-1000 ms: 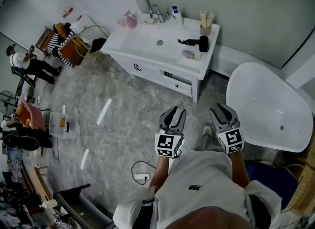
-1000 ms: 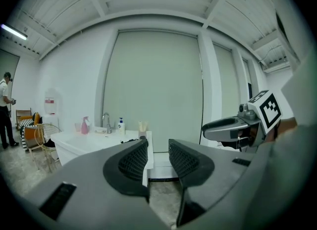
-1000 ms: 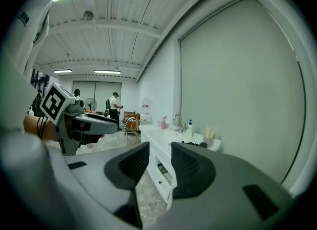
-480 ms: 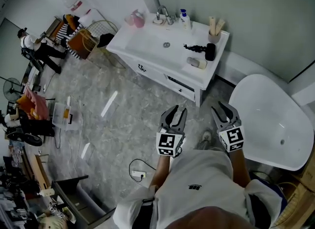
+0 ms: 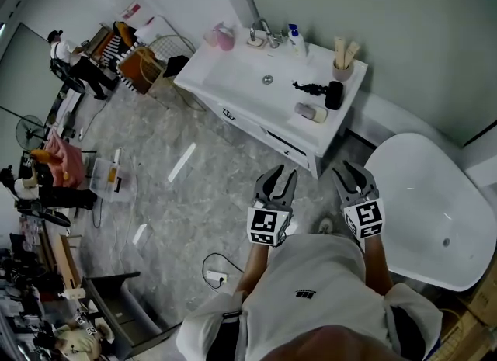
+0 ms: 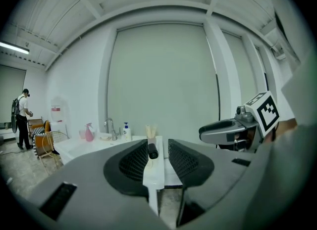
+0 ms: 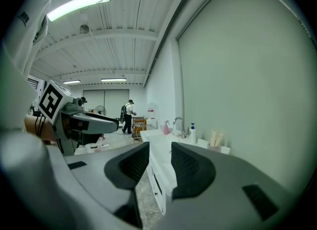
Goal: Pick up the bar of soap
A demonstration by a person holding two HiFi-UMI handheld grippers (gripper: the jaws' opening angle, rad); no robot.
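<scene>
The bar of soap [image 5: 255, 41] is a small pale shape in a dish beside the faucet [image 5: 266, 32], at the back of the white vanity [image 5: 233, 80]. In the left gripper view the soap dish [image 6: 105, 136] sits far off, left of the jaws. My left gripper [image 5: 279, 173] and right gripper [image 5: 347, 167] hang side by side over the floor, well short of the vanity and pointing towards it. Both are shut on nothing, with only a narrow slit between the pads. The left jaws have just closed a little further.
On the vanity stand a pink spray bottle [image 5: 224, 37], a pump bottle [image 5: 296, 37], a cup of brushes [image 5: 342, 55] and a black hair dryer [image 5: 322, 90]. A white bathtub [image 5: 435, 204] lies at the right. A person [image 5: 74, 60] stands far left among baskets and clutter.
Both grippers have travelled forward together towards the vanity, which now sits lower and further right in the head view. The person at far left has shifted position.
</scene>
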